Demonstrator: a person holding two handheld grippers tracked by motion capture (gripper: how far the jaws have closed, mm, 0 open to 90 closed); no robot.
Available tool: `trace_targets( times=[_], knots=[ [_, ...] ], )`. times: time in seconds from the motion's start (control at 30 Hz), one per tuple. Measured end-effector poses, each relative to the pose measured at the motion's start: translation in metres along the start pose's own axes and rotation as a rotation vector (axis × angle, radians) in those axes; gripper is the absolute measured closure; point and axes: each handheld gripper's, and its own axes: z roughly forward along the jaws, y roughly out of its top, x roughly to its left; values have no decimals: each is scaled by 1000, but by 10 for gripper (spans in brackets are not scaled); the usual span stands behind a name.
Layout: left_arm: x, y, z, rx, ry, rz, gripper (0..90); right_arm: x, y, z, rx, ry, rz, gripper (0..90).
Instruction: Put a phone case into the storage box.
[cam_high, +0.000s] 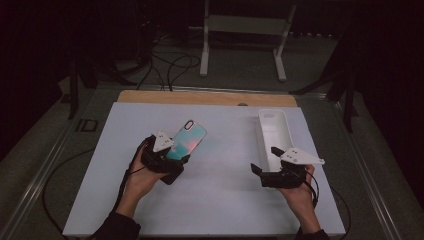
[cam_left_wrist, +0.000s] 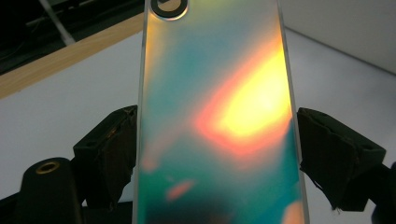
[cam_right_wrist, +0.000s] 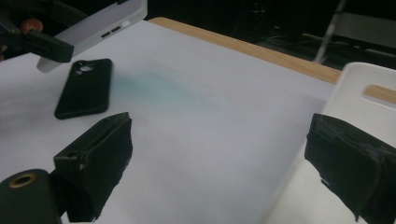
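phone case (cam_left_wrist: 219, 116): iridescent teal-orange-yellow | tray (cam_high: 273, 131): white | second case (cam_right_wrist: 85, 87): black | table (cam_high: 220, 200): white

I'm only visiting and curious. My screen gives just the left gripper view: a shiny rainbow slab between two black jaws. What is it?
Observer: A phone case. The left gripper holds it by its long edges above the white table.
Operator: Anything under it?
Observer: Yes, a black phone case lies flat on the table below.
Operator: And the other gripper?
Observer: The right gripper is open and empty, at the near end of a long white tray.
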Motion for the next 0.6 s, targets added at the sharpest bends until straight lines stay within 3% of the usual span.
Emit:
trace_targets(
  times=[0.33, 0.43, 0.57, 0.6],
  knots=[
    [-20, 3, 2, -11, -22, 70, 168, 3, 18, 12, 0, 63, 23, 77],
    [-27, 6, 3, -19, -27, 94, 168, 10, 29, 25, 2, 112, 37, 78],
    [-27, 6, 3, -19, -27, 94, 168, 11, 31, 27, 5, 116, 34, 78],
    [-37, 9, 5, -43, -43, 106, 168, 11, 31, 27, 5, 116, 34, 78]
  ],
)
